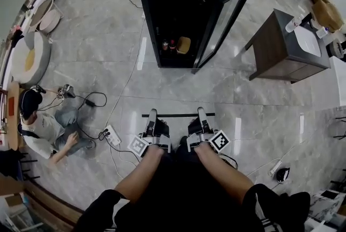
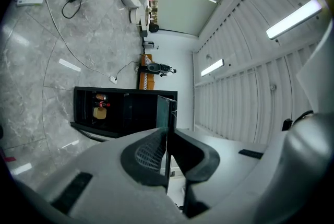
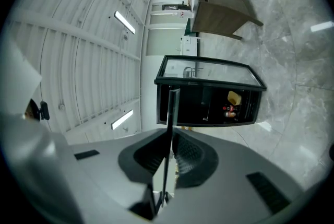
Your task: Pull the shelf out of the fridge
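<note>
Floor: grey marble floor (image 1: 97, 52).
Shelf: thin dark shelf (image 1: 178, 115), level, long axis left-to-right.
Jaws: left gripper (image 1: 152, 114), right gripper (image 1: 201, 113) clamp it.

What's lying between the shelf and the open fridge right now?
Nothing. The head view shows only bare grey marble floor between the thin black shelf and the open black fridge; a white cable runs off to the left of that stretch.

glossy grey marble floor (image 1: 108, 52), dark wooden side table (image 1: 281, 44), ceiling strip lights (image 2: 295, 16)
</note>
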Demonstrator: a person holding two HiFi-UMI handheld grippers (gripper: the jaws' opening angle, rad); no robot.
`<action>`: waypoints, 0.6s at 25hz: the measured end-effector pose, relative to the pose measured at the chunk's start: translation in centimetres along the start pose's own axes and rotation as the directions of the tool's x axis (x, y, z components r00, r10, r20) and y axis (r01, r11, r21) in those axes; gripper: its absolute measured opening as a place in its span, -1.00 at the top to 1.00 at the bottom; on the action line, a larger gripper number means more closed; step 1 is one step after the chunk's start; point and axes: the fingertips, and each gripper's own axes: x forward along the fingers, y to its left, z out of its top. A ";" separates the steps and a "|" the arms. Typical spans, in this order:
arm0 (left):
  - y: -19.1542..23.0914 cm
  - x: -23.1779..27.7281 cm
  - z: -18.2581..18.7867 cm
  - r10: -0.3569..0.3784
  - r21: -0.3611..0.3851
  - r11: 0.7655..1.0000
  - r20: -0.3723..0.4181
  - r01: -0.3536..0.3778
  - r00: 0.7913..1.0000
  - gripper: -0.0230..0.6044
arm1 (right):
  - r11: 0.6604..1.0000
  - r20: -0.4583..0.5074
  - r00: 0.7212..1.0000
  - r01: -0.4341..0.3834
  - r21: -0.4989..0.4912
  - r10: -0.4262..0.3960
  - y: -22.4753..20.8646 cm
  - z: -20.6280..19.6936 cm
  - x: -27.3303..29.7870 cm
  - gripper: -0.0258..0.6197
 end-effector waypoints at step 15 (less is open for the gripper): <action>-2.8 -4.5 0.4 -0.018 -0.018 1.000 -0.080 0.016 0.997 0.83 | 0.999 0.030 1.000 -0.004 -0.043 0.005 2.8 -2.8 -5.5 0.82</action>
